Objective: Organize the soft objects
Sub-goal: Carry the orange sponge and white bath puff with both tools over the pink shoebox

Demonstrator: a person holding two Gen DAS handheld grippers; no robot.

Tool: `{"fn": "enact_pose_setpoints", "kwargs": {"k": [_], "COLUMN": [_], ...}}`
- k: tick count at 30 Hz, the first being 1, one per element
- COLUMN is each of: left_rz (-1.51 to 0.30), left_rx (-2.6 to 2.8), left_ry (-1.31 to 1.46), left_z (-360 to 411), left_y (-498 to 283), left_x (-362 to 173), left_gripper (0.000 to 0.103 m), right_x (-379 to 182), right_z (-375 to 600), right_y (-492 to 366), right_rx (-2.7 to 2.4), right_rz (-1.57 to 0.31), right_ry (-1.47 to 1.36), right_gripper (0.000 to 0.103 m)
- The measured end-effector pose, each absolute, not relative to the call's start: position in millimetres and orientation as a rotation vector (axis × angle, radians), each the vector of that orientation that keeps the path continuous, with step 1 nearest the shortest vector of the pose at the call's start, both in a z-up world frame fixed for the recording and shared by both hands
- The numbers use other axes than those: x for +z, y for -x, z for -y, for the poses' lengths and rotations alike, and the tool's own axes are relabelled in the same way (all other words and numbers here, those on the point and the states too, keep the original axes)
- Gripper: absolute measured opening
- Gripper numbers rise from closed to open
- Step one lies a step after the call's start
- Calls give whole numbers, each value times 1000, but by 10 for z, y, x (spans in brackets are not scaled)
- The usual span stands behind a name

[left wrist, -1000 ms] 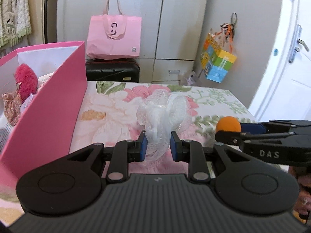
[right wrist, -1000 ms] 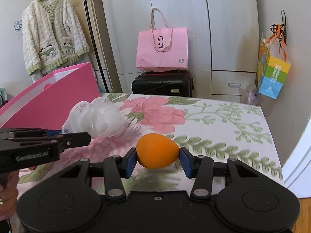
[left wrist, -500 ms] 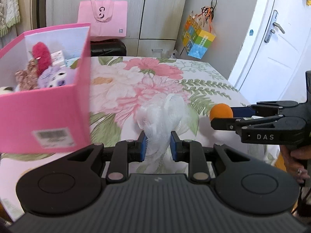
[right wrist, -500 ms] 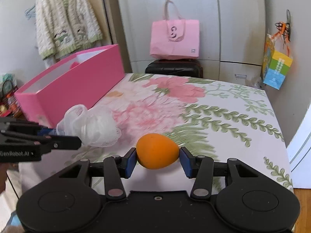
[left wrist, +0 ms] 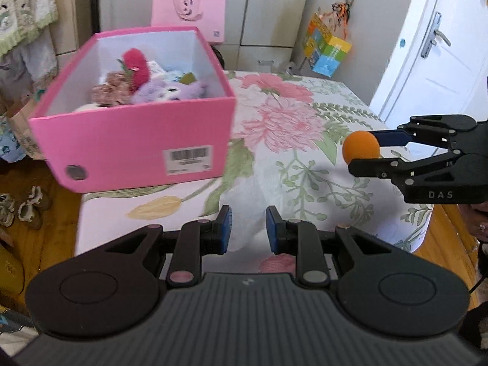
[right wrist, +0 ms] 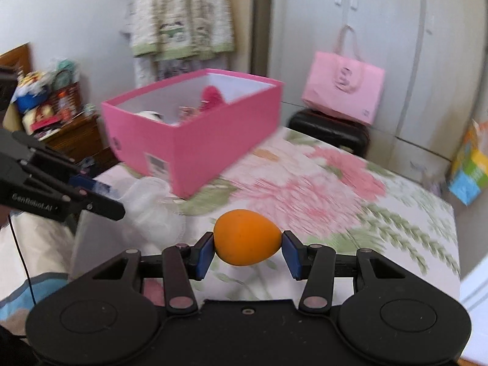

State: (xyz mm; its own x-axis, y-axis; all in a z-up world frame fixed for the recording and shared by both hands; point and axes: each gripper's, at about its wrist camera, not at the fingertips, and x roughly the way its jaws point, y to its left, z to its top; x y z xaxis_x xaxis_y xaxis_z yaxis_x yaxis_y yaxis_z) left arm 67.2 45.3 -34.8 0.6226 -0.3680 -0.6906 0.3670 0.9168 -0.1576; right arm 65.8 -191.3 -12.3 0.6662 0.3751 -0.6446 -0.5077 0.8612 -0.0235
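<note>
A white mesh puff [left wrist: 244, 210] is gripped in the left gripper [left wrist: 247, 228], an orange egg [right wrist: 246, 237] in the right gripper [right wrist: 246, 254], both above the bed [left wrist: 305, 140]. Each should be carried over the pink box [left wrist: 137, 149] rim before being released.
</note>
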Motion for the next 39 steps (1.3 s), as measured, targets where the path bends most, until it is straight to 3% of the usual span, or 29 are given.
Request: {"fn": "enact_pose_setpoints", "kwargs": {"k": [8,15,22,24,32,39], "left_rz": [-681,-797,-811,-813,-891,-936], "left_rx": [-385,-403,-588,-666,-890,-801], "left_ry": [-17,133,75,55,-41,-66], "left_z": [-709,-842,-598,-469,208,172], "left_y": [-491,-642,-548,-555,-623,-712], "left_x": [-28,-611,-719,-722,-962,-850], "left_gripper": [22,22,31,42,45,45], "right_x": [215,114,-12,-36,-192,-176], "right_z": [1518,1455,1574,1625,2082,2172], "right_y": [-644,-765,-806,-788,-713,-695], "right_rx": [640,634,609,603,546,567], "right_rz": [-613,-641,-691,-690,-705,-756], "right_ry": [228,194,162,147,-1,13], "right_gripper": [53,53,53,53,53,53]}}
